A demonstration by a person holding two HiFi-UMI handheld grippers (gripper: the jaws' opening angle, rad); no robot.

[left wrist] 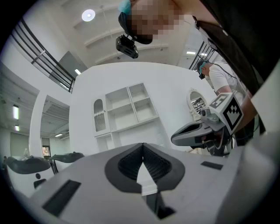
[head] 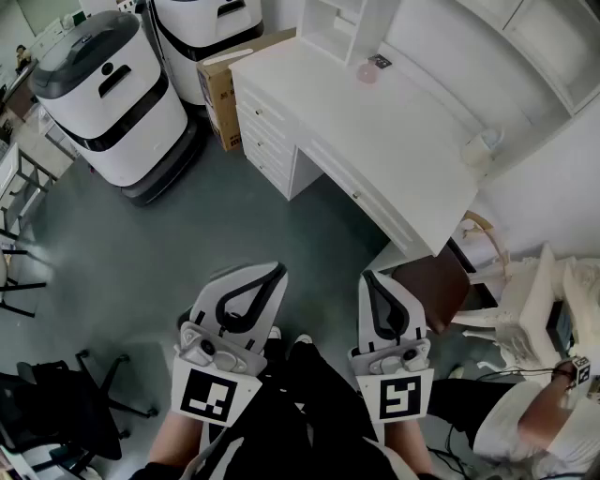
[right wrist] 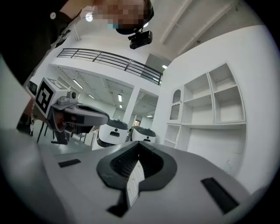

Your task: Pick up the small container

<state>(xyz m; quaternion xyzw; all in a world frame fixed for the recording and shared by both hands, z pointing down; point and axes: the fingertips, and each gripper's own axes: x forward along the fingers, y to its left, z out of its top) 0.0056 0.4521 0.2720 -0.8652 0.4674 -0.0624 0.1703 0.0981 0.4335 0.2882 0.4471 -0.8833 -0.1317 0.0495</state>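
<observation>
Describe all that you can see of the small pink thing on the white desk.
The small pink round container looks like translucent plastic. It stands on the white desk, at its far end by the white shelf unit, beside a small dark square item. Nothing grips it; finer parts are too small to tell.

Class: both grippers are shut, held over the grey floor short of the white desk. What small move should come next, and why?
Probably step toward the white desk: the small pink container sits near its back, well beyond the right gripper and left gripper, both shut and empty.
</observation>
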